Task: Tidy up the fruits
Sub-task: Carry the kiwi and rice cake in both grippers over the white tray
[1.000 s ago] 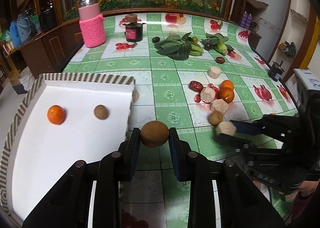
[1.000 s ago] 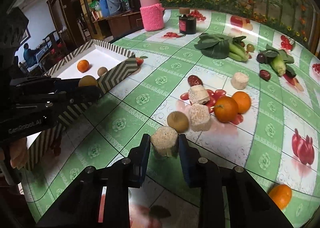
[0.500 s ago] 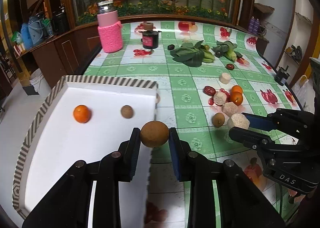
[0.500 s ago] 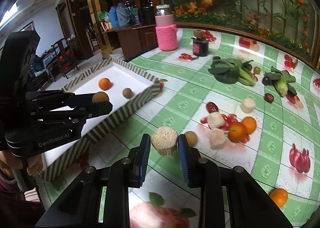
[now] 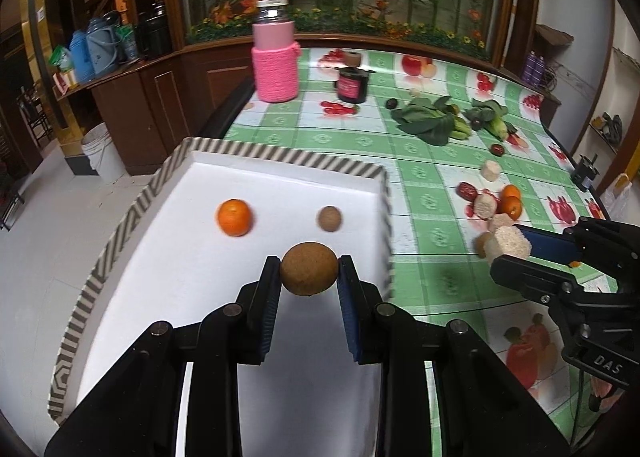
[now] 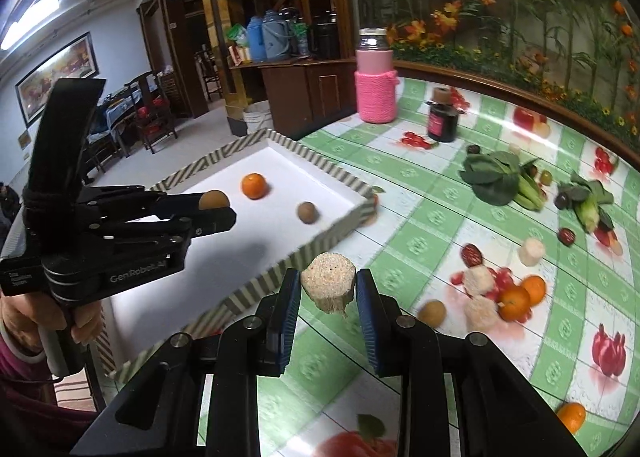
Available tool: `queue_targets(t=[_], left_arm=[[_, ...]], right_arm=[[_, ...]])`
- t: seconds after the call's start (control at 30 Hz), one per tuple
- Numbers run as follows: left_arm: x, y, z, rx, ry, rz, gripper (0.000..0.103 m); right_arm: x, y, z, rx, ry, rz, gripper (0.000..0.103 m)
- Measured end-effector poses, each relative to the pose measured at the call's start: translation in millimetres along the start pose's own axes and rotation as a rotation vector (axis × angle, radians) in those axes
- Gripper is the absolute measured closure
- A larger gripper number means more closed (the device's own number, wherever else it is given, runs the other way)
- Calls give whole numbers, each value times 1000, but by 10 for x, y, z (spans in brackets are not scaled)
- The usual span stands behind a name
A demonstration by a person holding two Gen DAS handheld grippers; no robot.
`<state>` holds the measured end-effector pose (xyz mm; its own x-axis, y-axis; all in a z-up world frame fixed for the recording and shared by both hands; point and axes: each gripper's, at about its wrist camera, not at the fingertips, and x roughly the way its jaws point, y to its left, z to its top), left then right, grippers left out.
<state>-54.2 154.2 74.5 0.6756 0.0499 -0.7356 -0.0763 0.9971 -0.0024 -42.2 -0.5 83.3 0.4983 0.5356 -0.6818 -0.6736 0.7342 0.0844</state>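
Brown round fruit (image 5: 308,268) pinched between the left gripper (image 5: 308,277) pads above the white tray (image 5: 120,225), beige corn chunk (image 6: 329,287) clamped in the right gripper (image 6: 328,297) just outside the tray's striped rim, orange (image 5: 234,217) and small brown fruit (image 5: 329,218) lying inside the tray.

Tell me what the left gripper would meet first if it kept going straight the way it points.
Probably the small brown fruit lying in the white tray, just ahead of the left gripper and the brown fruit it carries. Height is uncertain; it might pass over.
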Motion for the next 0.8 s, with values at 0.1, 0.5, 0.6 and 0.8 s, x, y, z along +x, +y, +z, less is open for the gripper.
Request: queue_targets(t=[0.1,0.5,0.6,0.8], left_arm=[[15,103,-7,-5,2,25,77],[206,470,10,-32,45,87,77],[282,521,5,-44,62,88,77],[438,594,-19,-63,122,68,77]], right_arm=[[73,127,68,-22,3,19,74],[497,523,291,-73,43,89,75],[624,572,323,-87,66,92,75],[860,623,340,-101,113,101,75]])
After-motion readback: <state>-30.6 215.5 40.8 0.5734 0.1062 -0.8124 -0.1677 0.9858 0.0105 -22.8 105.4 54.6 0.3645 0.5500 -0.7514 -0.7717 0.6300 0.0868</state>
